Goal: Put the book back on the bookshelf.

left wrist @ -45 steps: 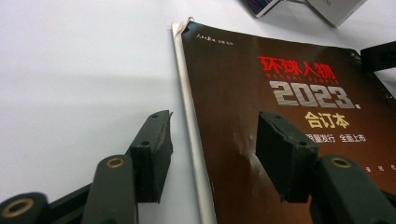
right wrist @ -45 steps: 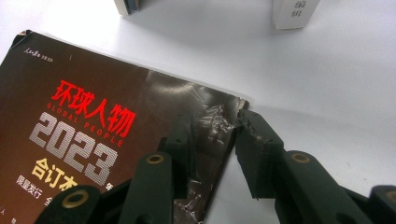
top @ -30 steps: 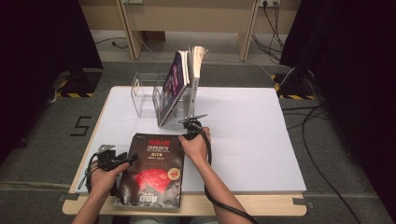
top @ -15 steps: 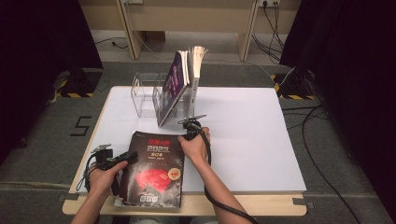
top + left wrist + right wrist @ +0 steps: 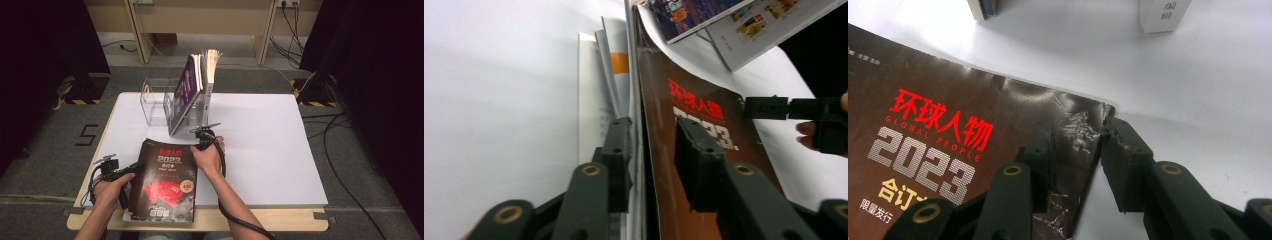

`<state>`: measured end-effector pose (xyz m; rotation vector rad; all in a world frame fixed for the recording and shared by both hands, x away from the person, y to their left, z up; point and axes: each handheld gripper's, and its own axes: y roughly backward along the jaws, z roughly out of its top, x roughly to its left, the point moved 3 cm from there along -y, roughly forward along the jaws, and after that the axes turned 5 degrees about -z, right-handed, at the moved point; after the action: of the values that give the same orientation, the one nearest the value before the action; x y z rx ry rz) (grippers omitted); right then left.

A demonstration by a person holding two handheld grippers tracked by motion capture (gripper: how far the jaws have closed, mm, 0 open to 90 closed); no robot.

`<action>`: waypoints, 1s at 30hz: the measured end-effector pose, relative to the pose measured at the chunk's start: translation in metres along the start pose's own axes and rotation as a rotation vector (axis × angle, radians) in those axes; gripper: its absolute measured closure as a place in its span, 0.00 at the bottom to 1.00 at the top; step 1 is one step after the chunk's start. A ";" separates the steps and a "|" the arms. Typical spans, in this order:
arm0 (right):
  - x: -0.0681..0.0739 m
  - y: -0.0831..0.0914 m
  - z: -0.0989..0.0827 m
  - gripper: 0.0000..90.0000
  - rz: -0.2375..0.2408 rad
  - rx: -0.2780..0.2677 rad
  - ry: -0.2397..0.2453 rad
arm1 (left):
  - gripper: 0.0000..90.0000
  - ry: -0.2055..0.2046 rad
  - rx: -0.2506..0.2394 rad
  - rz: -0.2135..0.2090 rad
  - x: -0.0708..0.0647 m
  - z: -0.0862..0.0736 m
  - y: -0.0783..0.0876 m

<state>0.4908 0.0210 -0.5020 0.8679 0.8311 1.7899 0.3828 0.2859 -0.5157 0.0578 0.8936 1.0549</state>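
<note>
The dark-covered magazine (image 5: 167, 182), printed with red characters and "2023", lies face up at the near edge of the white counter (image 5: 260, 150), in front of the clear acrylic book rack (image 5: 157, 100).

Left gripper (image 5: 651, 150): positioned at the magazine's left edge. In the left gripper view its fingers (image 5: 696, 150) straddle the cover's edge, one finger over the loose inner pages and one over the cover face. The fingers have just been closing on that edge; a narrow gap remains on both sides, so no firm pinch is confirmed.

Right gripper (image 5: 1075, 145): positioned at the magazine's far right corner, on the side toward the rack. Its fingers are spread, with the creased, glossy corner lying between them; the pads do not press it.

Behind the magazine, the rack carries leaning books (image 5: 192, 87), one with a purple cover.
</note>
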 end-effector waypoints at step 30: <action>-0.004 -0.007 0.011 0.59 0.098 -0.018 -0.053 | 0.96 -0.019 -0.066 -0.181 0.012 -0.003 0.009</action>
<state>0.5045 0.0216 -0.5027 0.9549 0.7490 1.8484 0.3766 0.2983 -0.5211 -0.0672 0.8305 0.9122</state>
